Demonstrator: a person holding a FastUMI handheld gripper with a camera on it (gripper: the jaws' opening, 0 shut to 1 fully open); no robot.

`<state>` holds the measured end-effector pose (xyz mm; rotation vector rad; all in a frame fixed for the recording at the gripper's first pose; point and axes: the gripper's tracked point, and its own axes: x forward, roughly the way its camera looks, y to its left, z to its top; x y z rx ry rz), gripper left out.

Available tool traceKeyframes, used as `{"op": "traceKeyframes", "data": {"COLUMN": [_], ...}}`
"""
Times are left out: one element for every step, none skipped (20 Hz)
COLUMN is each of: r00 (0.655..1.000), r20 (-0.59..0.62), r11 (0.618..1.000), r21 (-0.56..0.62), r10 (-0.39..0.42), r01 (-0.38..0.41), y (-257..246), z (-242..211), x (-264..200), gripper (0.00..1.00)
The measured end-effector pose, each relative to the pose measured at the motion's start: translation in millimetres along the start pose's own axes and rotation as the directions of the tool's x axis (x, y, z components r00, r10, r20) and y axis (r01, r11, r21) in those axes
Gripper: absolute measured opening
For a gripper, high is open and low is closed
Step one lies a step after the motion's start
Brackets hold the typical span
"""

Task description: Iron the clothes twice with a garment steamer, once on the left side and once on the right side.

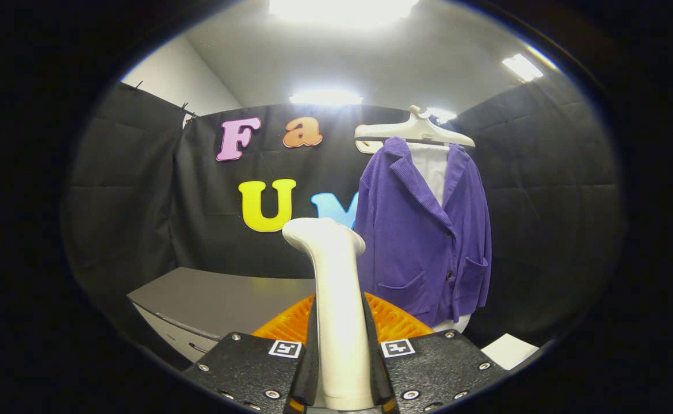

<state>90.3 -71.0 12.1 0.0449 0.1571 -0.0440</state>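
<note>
**A:** What is the gripper doing?

**B:** The gripper point(341, 345) is closed on the garment steamer point(334, 299). Both fingers press against the sides of its pale handle, which stands upright between them and rises to a rounded head that leans a little to the left.

**A:** Where is the clothing?

**B:** A purple jacket point(423, 236) hangs far ahead and to the right of the steamer, well apart from it. It has a ribbed texture, a wide collar, dark buttons down the front and two patch pockets low down. It hangs open at the neck over a white garment point(432, 164), whose hem shows just below the jacket. Both hang on a white hanger point(414, 131) in front of the black cloth wall.

**A:** What else is nearby?

**B:** A grey table point(221, 299) sits to the left, beyond the fingers, running back towards the wall. A white flat surface point(510, 349) shows low on the right, near the gripper. Bright ceiling lights point(342, 8) glow overhead.
</note>
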Motion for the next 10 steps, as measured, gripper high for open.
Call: {"op": "traceKeyframes", "data": {"r00": [1.000,1.000,1.000,1.000,1.000,1.000,1.000,1.000,1.000,1.000], "r20": [0.005,0.009,0.010,0.010,0.008,0.008,0.008,0.007,0.004,0.005], "r11": [1.000,1.000,1.000,1.000,0.999,0.999,0.999,0.999,0.999,0.999], "r21": [0.000,-0.005,-0.012,-0.020,-0.027,-0.032,-0.033,-0.031,-0.030,-0.026], "r10": [0.006,0.014,0.021,0.025,0.026,0.026,0.025,0.025,0.025,0.022], "r01": [-0.006,-0.014,-0.020,-0.024,-0.026,-0.026,-0.024,-0.025,-0.025,-0.022], "y": [4,10,14,16,19,21,22,23,24,24], "z": [2,3,4,4,4,4,3,2,0,-1], "x": [-2,-4,-6,-8,-9,-10,-11,-12,-12,-12], "gripper": [0.36,0.36,0.36,0.36,0.36,0.36,0.36,0.36,0.36,0.36]}}
